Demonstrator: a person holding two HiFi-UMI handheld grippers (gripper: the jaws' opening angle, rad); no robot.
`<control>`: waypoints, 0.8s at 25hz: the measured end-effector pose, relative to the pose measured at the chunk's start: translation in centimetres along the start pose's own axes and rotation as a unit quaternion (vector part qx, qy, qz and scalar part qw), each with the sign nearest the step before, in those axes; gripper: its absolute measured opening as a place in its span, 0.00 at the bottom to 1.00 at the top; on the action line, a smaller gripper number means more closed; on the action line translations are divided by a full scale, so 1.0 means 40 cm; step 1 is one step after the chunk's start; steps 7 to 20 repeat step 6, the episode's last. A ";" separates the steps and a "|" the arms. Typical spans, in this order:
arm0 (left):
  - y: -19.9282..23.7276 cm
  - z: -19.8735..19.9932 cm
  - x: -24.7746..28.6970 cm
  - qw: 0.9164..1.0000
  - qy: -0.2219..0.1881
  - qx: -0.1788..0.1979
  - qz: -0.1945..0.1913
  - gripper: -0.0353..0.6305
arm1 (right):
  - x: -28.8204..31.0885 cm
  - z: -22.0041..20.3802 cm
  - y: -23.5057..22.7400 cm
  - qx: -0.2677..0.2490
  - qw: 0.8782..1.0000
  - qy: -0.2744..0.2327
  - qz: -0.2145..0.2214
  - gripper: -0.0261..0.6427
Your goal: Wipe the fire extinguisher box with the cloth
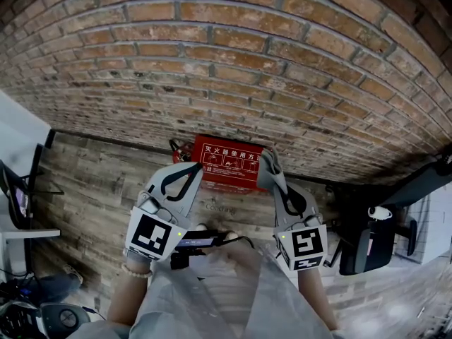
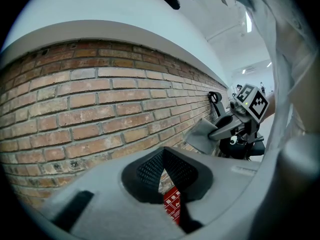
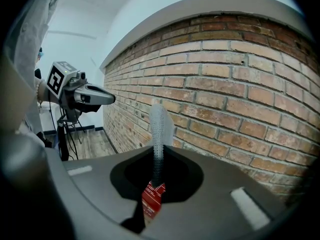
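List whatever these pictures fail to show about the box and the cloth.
- Fire extinguisher box: in the head view, both ends are partly covered by the left gripper and the right gripper. Each gripper view shows only a red sliver between the jaws.
- Print on the box: too small to read in the head view.
- Cloth: seen edge-on in the right gripper view, so its spread is unknown.
- Cloth-to-box contact: no view settles it.

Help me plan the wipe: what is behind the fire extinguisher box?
The brick wall rises directly behind the fire extinguisher box. Whether they touch is hidden by the box itself, and the cloth in the right tongs covers its right end.
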State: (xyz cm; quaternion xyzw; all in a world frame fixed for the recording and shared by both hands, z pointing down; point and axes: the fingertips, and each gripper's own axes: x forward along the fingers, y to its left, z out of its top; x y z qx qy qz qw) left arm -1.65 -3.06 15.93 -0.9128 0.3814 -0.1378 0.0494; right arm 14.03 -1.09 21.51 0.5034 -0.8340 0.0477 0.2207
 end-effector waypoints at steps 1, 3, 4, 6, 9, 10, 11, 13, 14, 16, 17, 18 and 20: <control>0.002 -0.001 0.001 1.000 0.001 -0.001 0.001 0.05 | 0.002 0.000 0.000 0.000 1.000 0.000 0.000 0.07; 0.006 -0.001 0.004 1.000 0.001 -0.001 0.001 0.05 | 0.007 0.003 -0.002 0.000 1.000 0.000 0.001 0.07; 0.008 -0.002 0.005 1.000 0.001 -0.001 0.001 0.05 | 0.009 0.004 -0.002 0.000 1.000 0.000 0.001 0.07; 0.011 -0.004 0.008 1.000 0.003 -0.002 0.001 0.05 | 0.014 0.006 -0.002 0.000 1.000 0.000 0.001 0.07; 0.011 -0.004 0.008 1.000 0.003 -0.002 0.001 0.05 | 0.014 0.006 -0.002 0.000 1.000 0.000 0.001 0.07; 0.011 -0.004 0.008 1.000 0.003 -0.002 0.001 0.05 | 0.014 0.006 -0.002 0.000 1.000 0.000 0.001 0.07; 0.011 -0.004 0.008 1.000 0.003 -0.002 0.001 0.05 | 0.014 0.006 -0.002 0.000 1.000 0.000 0.001 0.07; 0.011 -0.004 0.008 1.000 0.003 -0.002 0.001 0.05 | 0.014 0.006 -0.002 0.000 1.000 0.000 0.001 0.07; 0.011 -0.004 0.008 1.000 0.003 -0.002 0.001 0.05 | 0.014 0.006 -0.002 0.000 1.000 0.000 0.001 0.07; 0.011 -0.004 0.008 1.000 0.003 -0.002 0.001 0.05 | 0.014 0.006 -0.002 0.000 1.000 0.000 0.001 0.07; 0.011 -0.004 0.008 1.000 0.003 -0.002 0.001 0.05 | 0.014 0.006 -0.002 0.000 1.000 0.000 0.001 0.07; 0.011 -0.004 0.008 1.000 0.003 -0.002 0.001 0.05 | 0.014 0.006 -0.002 0.000 1.000 0.000 0.001 0.07; 0.011 -0.004 0.008 1.000 0.003 -0.002 0.001 0.05 | 0.014 0.006 -0.002 0.000 1.000 0.000 0.001 0.07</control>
